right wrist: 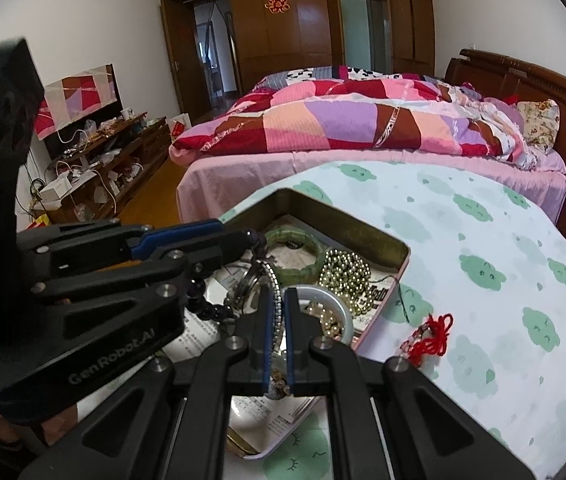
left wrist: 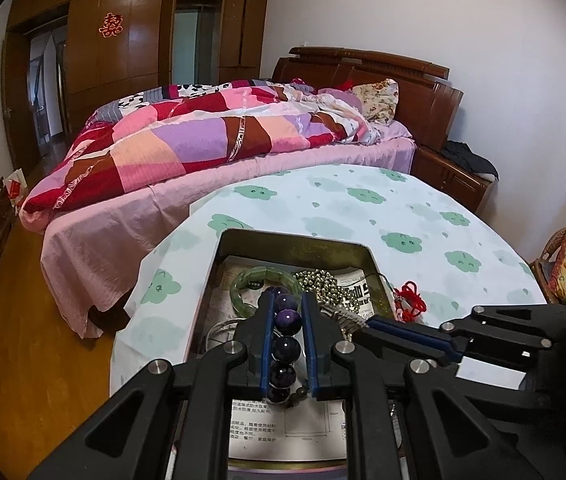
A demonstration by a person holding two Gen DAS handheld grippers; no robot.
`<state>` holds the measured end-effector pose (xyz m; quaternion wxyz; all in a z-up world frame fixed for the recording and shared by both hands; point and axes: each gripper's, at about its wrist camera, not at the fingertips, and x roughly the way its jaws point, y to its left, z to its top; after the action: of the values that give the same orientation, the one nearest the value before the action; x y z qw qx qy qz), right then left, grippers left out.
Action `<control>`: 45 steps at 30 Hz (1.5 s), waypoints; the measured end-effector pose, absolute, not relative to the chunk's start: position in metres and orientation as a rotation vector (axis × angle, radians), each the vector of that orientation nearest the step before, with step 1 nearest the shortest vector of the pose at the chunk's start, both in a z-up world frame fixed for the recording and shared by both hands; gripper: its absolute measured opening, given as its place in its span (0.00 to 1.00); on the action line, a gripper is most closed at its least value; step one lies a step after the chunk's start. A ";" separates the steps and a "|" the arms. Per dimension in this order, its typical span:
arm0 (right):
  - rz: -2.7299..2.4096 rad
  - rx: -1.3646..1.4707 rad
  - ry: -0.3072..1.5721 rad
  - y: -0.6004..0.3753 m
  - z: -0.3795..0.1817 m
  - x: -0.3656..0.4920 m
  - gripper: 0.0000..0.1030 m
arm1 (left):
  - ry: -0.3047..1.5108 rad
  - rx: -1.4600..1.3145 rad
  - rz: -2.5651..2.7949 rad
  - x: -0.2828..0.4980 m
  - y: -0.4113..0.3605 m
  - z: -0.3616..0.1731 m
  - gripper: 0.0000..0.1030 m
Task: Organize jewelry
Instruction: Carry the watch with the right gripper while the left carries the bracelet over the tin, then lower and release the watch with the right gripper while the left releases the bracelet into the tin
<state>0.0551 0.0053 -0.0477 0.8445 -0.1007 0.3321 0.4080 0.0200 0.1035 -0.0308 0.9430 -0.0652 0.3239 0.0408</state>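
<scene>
The tin [left wrist: 295,246] sits on the surface [left wrist: 423,216] with its cloud-print cloth, packed with a green bangle [left wrist: 243,280], gold bead chain [left wrist: 323,280] and a white cup [right wrist: 343,308], so it's pretty crowded in there. The left gripper [left wrist: 287,300] is clamped on a purple bead bracelet [left wrist: 285,344] right over the tin, and the right gripper [right wrist: 279,296] is pinched nearly closed on a metal watch [right wrist: 249,286] just inside the tin's near edge. A red tassel charm [right wrist: 431,336] lies just outside the tin, with the bed [left wrist: 143,200] beyond it.
</scene>
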 end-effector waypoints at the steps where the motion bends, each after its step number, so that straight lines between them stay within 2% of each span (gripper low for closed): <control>1: 0.859 -0.214 0.707 0.005 -0.050 0.056 0.07 | 0.667 -0.133 0.078 0.021 0.103 -0.032 0.13; 33: 0.849 -0.232 0.758 0.007 -0.064 0.062 0.08 | 0.725 -0.150 0.038 0.028 0.098 -0.046 0.13; 35: 0.849 -0.225 0.757 0.005 -0.064 0.062 0.10 | 0.725 -0.152 0.037 0.028 0.098 -0.045 0.13; 36: 0.847 -0.220 0.756 0.005 -0.064 0.062 0.14 | 0.720 -0.152 0.040 0.028 0.098 -0.045 0.14; 38: 0.847 -0.207 0.753 0.002 -0.062 0.063 0.21 | 0.711 -0.152 0.046 0.026 0.098 -0.042 0.23; 40: 0.838 -0.198 0.747 -0.001 -0.061 0.064 0.28 | 0.687 -0.162 0.057 0.023 0.100 -0.038 0.51; 41: 0.837 -0.191 0.745 -0.003 -0.059 0.065 0.31 | 0.675 -0.166 0.065 0.021 0.102 -0.035 0.57; 43: 0.836 -0.176 0.740 -0.007 -0.057 0.065 0.42 | 0.651 -0.178 0.066 0.018 0.105 -0.030 0.59; 45: 0.833 -0.169 0.732 -0.011 -0.053 0.064 0.42 | 0.642 -0.187 0.076 0.017 0.108 -0.028 0.59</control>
<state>0.0642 -0.0109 -0.0534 0.8469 -0.0799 0.3471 0.3949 0.0168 0.1075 -0.0280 0.9439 -0.0918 0.3150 0.0372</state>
